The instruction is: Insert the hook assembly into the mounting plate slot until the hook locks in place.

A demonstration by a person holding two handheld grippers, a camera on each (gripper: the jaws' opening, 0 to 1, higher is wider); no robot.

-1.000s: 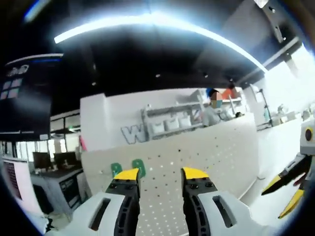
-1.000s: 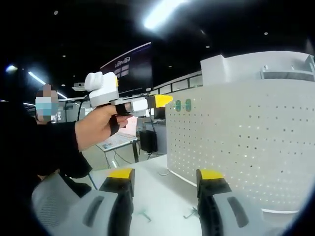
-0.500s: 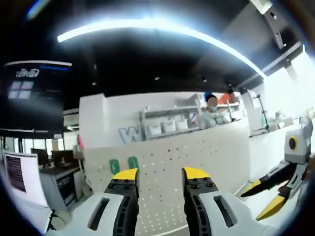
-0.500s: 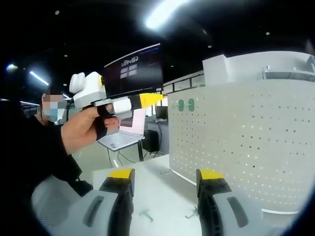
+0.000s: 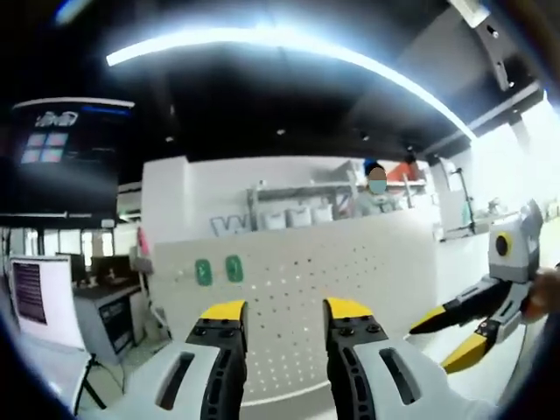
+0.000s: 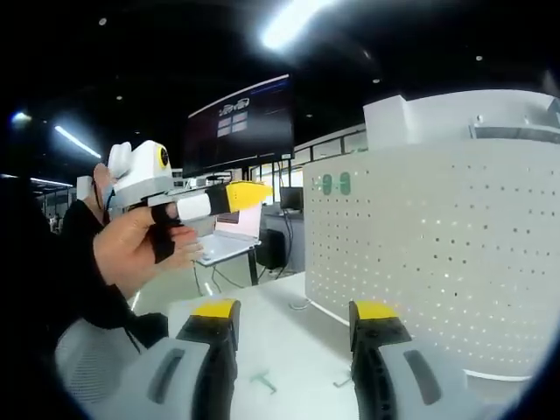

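While both tongs are held released and empty, left tongs (image 5: 284, 311) and right tongs (image 6: 295, 313) are faced toward the pegboard (image 6: 437, 254), with bare desk (image 6: 280, 332) between.

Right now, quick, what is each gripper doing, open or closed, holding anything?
Left gripper: jaws open, holding nothing, aimed at the pegboard.
Right gripper: jaws open, holding nothing, above the table.

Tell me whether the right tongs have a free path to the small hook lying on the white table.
Probably yes: the right tongs stand open above the hook on the white table, with nothing between them.
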